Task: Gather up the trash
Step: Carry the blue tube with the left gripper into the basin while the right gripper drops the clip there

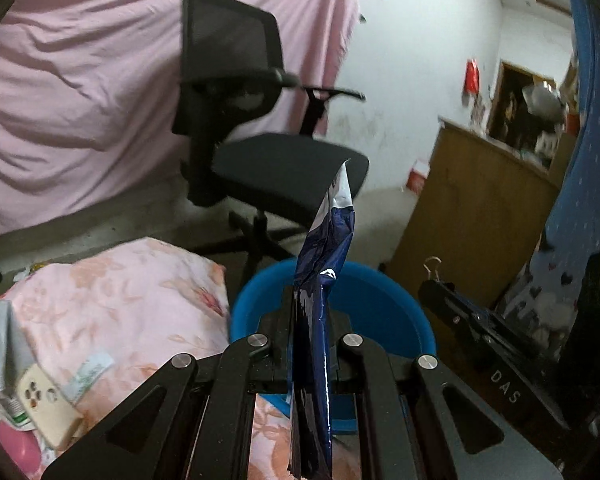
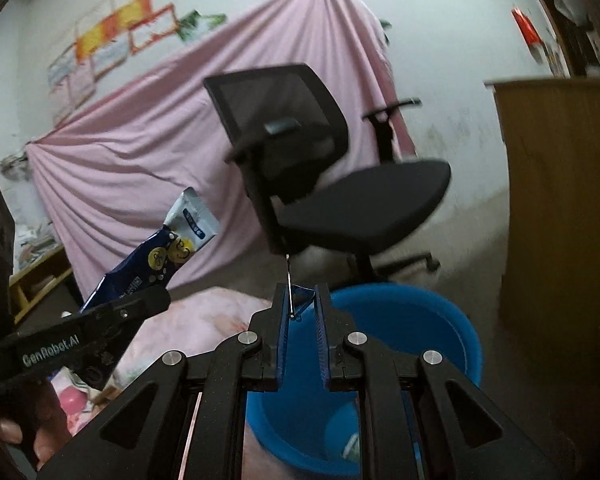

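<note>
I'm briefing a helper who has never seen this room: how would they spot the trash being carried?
Find the black office chair before the pink sheet; below it stands a blue bucket. Above the bucket, the left gripper pinches a crumpled wrapper, dark blue with a silver-white top.

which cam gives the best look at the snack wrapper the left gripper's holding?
Right wrist view: the snack wrapper shows side-on, its printed face and white top visible, pinched in the left gripper. The left wrist view shows it only edge-on, a dark blue crumpled strip rising between its own fingers in front of the blue bucket.
</note>
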